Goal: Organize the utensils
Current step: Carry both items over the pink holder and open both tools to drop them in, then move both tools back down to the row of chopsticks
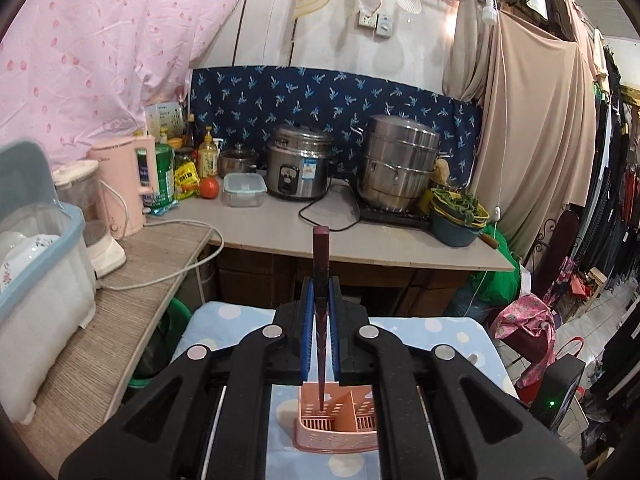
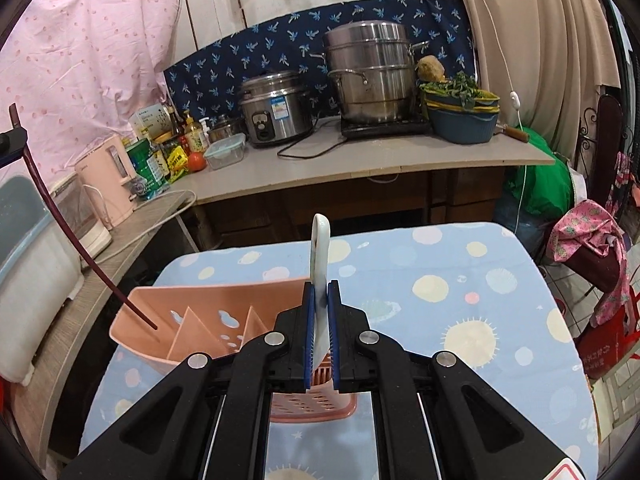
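Above the pink utensil caddy [image 2: 192,324], nothing looks stowed yet: its visible compartments stand empty. Left gripper [image 1: 321,300] is clamped on dark red chopsticks [image 1: 321,264], tips poised over the caddy's left end; right gripper [image 2: 321,300] pinches a white ceramic spoon [image 2: 320,256] over its near side. Glossy, slender chopsticks; smooth, pale spoon.

We get two wrist views, each looking forward and down along its fingers [image 1: 308,320] [image 2: 333,320]. Both face the back counter [image 1: 360,240] [image 2: 360,168]; both share the pink holder [image 1: 340,428] [image 2: 192,320], close below, on the dotted surface [image 1: 440,336] [image 2: 440,264].
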Available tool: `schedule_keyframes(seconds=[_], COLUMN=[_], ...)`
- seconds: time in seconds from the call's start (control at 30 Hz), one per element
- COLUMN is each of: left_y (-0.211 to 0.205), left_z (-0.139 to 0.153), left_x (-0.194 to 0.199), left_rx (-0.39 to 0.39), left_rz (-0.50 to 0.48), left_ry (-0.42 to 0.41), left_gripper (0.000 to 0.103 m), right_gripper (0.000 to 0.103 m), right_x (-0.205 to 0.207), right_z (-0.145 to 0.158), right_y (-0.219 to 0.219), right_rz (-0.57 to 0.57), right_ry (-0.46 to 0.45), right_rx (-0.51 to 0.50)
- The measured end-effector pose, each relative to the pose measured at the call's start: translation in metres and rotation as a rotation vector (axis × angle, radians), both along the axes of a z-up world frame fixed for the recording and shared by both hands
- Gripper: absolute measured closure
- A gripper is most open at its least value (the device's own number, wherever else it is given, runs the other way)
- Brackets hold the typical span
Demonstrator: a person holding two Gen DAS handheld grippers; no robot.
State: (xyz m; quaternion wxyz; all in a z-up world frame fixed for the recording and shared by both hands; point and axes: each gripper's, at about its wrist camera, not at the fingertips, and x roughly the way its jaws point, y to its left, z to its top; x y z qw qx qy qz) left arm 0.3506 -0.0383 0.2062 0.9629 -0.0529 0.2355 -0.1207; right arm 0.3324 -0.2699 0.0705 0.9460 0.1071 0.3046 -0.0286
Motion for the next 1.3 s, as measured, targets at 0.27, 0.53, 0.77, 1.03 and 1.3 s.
schedule_keyframes(seconds=[0.27, 0.53, 0.77, 1.03, 1.3], left_y=[0.007, 0.010, 0.014, 0.023, 0.036], left_z=[-0.018, -0.019, -0.031, -0.062, -0.112], left_x=[0.002, -0.036, -0.084, -0.135, -0.181], left_rx=[0.016, 0.104, 0.150, 0.176, 0.198], left_rz=[0.037, 0.068, 0.069, 0.062, 0.063], left_ry=[0.023, 0.003, 0.031, 0.101, 0.191], left_gripper=[0.079, 0.056, 0.049, 0.048, 0.047], right_gripper=[0.093, 0.080, 0.073, 0.067, 0.066], right_x=[-0.011, -0.063, -0.122, -0.190, -0.244], right_z=[0.002, 0.024, 0.031, 0.018, -0.021], right_y=[0.003, 0.008, 0.018, 0.032, 0.041], right_rz=[-0.003, 0.014, 0.029, 0.026, 0.019], right_ry=[-0.017, -0.058, -0.057, -0.022, 0.072], right_rx=[-0.005, 0.023, 0.042, 0.007, 0.012])
